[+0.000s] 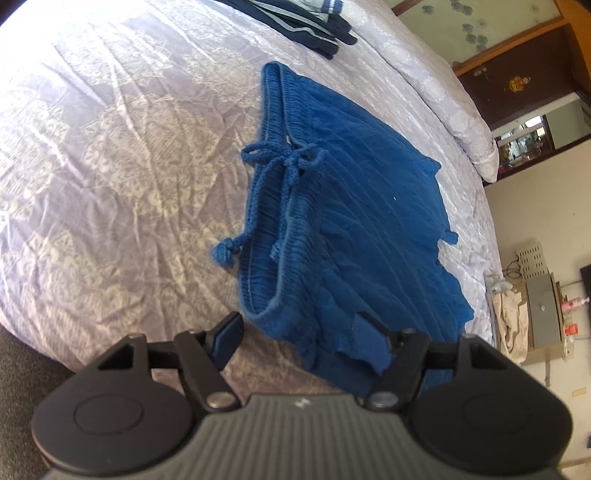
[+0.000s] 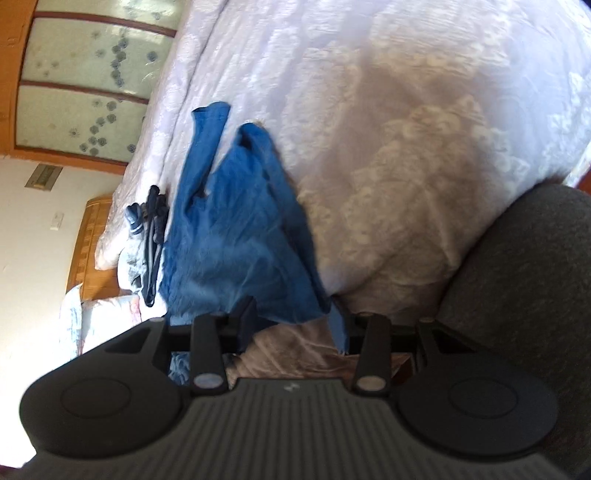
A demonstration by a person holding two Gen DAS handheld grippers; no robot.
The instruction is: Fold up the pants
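Blue pants (image 1: 351,206) lie folded on the lavender bedspread (image 1: 110,166), the waistband and its tied drawstring (image 1: 284,158) towards the left. My left gripper (image 1: 299,338) stands open at their near corner. Its left finger is off the cloth, its right finger over the edge, and neither pad presses. In the right wrist view the pants (image 2: 236,236) run away from me. My right gripper (image 2: 291,325) is open with the near hem corner lying loose between its fingers.
A pile of dark navy striped clothes (image 1: 306,22) lies further up the bed, also seen beside the pants (image 2: 151,236). The bed's edge drops to dark carpet (image 2: 524,280). A wardrobe (image 1: 517,85) and a cluttered low shelf (image 1: 535,310) stand beyond the bed.
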